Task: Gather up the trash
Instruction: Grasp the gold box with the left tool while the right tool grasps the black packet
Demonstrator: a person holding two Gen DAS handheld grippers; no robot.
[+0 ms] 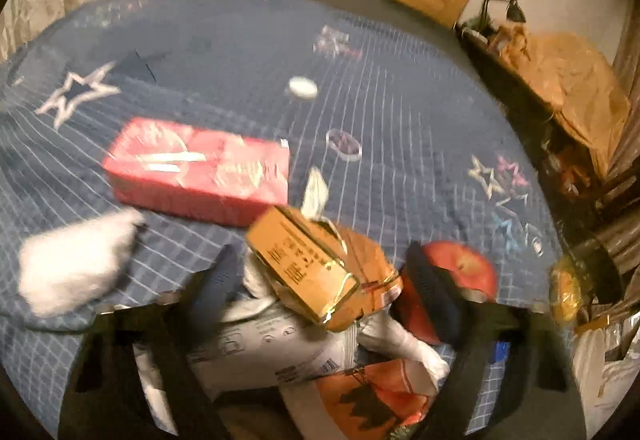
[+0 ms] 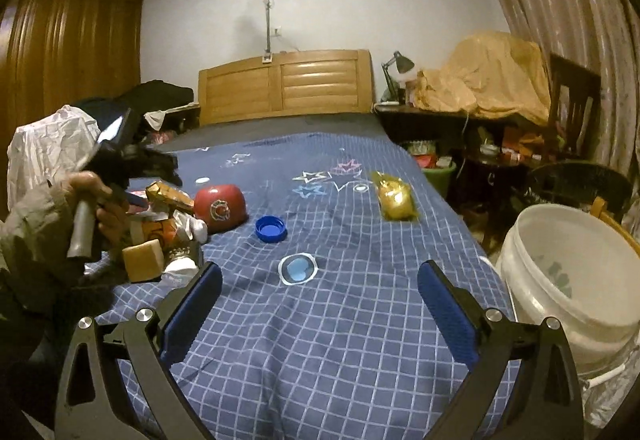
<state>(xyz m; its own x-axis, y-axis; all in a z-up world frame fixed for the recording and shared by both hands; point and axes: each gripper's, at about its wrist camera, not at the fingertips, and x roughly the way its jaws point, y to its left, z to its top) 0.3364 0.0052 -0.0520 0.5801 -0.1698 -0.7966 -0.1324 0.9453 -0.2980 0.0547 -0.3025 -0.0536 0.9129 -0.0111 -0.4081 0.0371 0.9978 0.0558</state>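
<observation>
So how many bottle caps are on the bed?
2. A blue cap lies in the middle of the bed; a white cap lies farther up, toward the headboard. The trash pile may hide more.

The whole left wrist view is smearing with motion blur, so the print on the tan cardboard carton (image 1: pixel 304 264) is reading as nothing; the fluffy white lump (image 1: pixel 76 260) is staying unidentifiable; the left claw (image 1: pixel 324 280) is hiding part of the red rounded container (image 1: pixel 464 268) behind one finger (image 1: pixel 432 292); the lower frame edge is cutting off the orange printed wrapper (image 1: pixel 372 400); in the right wrist view, the white plastic bucket (image 2: pixel 568 280) is running partly past the right edge.
</observation>
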